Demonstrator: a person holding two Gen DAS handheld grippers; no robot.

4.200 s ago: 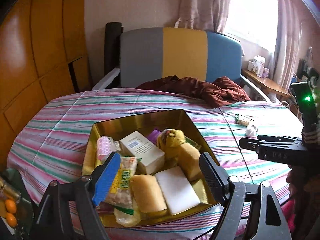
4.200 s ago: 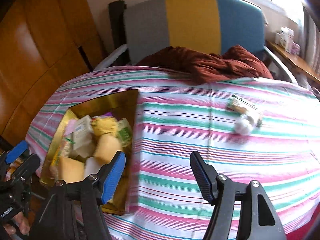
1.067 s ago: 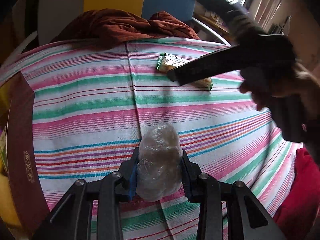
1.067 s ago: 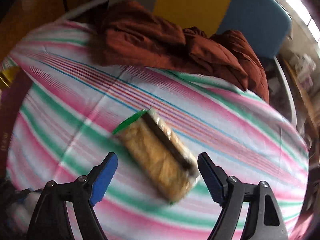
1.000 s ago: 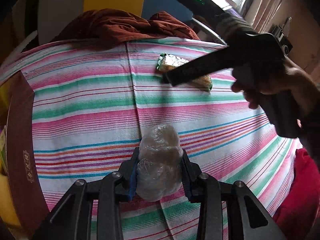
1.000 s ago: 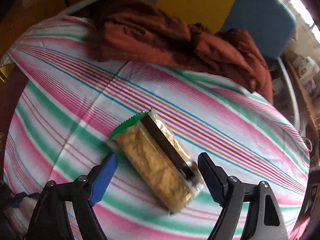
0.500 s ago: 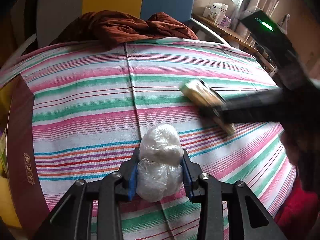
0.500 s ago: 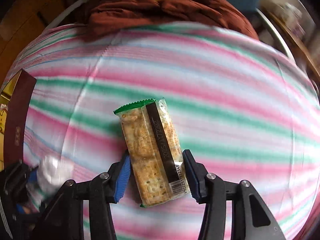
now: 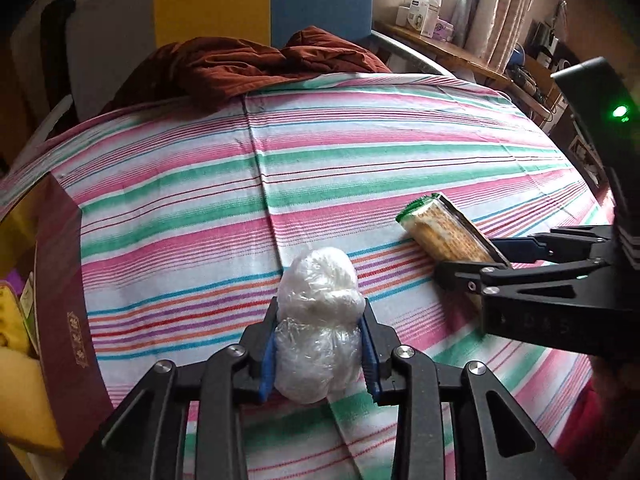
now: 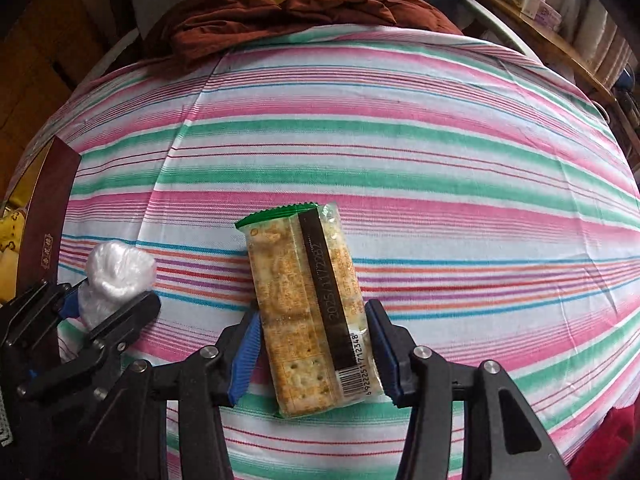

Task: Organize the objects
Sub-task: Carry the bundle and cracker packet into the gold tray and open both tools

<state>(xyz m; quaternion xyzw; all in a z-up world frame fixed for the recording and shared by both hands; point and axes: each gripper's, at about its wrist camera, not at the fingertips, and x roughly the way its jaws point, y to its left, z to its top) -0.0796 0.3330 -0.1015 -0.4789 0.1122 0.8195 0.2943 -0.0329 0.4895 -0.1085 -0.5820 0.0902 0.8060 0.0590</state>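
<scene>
My left gripper [image 9: 319, 354] is shut on a white ball wrapped in clear plastic [image 9: 318, 320], held over the striped tablecloth [image 9: 200, 208]. It also shows in the right wrist view [image 10: 114, 276] at the left. My right gripper [image 10: 312, 346] is shut on a clear cracker packet with a green end and a dark strip [image 10: 308, 308]. The packet also shows in the left wrist view [image 9: 444, 232], to the right of the ball. A dark red box with gold inside [image 9: 60, 300] stands at the left edge, holding several yellow items.
A brown-red cloth [image 10: 288, 12] lies bunched at the table's far edge, in front of a grey, yellow and blue headboard [image 9: 208, 4]. A wooden shelf with small white boxes [image 9: 428, 16] runs along the back right. A red cloth [image 10: 616, 436] shows at the lower right.
My right gripper closed on the cracker packet and drew it nearer, beside the left gripper. My left gripper, open over the box earlier, stays shut on the plastic-wrapped ball.
</scene>
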